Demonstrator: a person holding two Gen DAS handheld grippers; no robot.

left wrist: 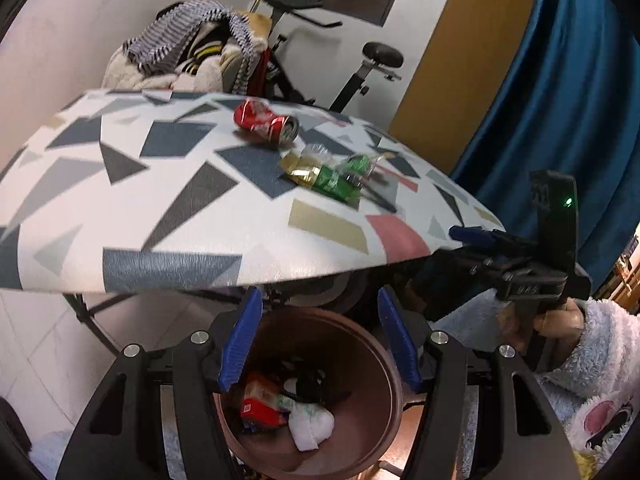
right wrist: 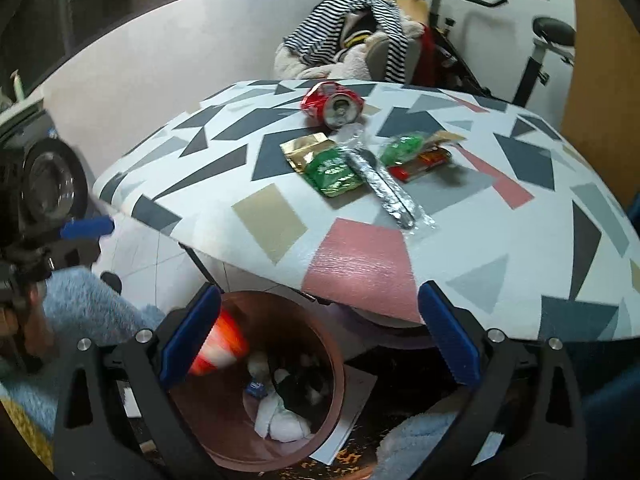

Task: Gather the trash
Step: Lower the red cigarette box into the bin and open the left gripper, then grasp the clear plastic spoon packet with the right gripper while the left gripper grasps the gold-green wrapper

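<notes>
Both our claws hang spread wide over the brown bin (right wrist: pixel 224 412): the left claw (left wrist: pixel 320 344) and the right claw (right wrist: pixel 320 336), each holding nothing. Up on the big patterned tabletop (right wrist: pixel 360 264) we see the trash: a squashed red can (right wrist: pixel 333 105), a long silver wrapper (right wrist: pixel 390 190) and green and gold packets (right wrist: pixel 328 166). A blurry red-and-white wrapper (right wrist: pixel 222 342) sits at the bin's mouth.
</notes>
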